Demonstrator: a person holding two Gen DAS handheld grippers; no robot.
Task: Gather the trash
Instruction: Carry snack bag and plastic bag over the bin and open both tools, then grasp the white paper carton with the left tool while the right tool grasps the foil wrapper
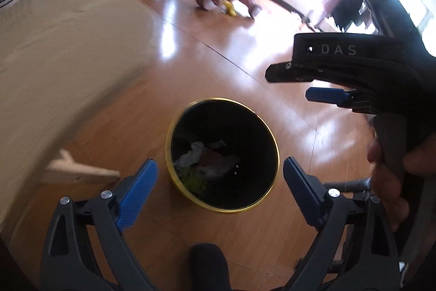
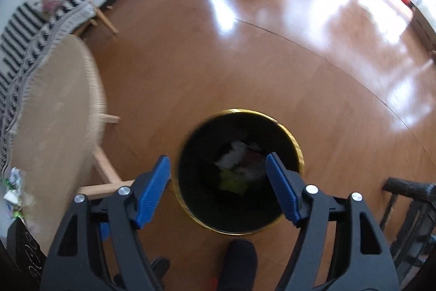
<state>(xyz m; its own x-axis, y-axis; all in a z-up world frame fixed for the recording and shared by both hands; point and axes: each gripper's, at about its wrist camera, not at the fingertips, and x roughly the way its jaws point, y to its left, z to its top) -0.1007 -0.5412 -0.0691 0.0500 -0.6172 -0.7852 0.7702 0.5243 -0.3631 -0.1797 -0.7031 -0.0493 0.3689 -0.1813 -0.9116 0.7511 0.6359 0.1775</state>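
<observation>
We hold both the left gripper [image 1: 219, 192] and right gripper [image 2: 218, 188] wide and empty over the bin [image 1: 174, 127] on the floor. More trash [image 2: 15, 188] sits on the table [image 2: 57, 111] edge. Looks like light, crushable wrappers: pinch the bulk.

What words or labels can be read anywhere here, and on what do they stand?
"DAS": white letters on the black body of the right gripper, seen from the left wrist view.
Faint white marks on a black object at the lower left edge of the right wrist view: too blurred to read.
Nothing else is legible.
</observation>
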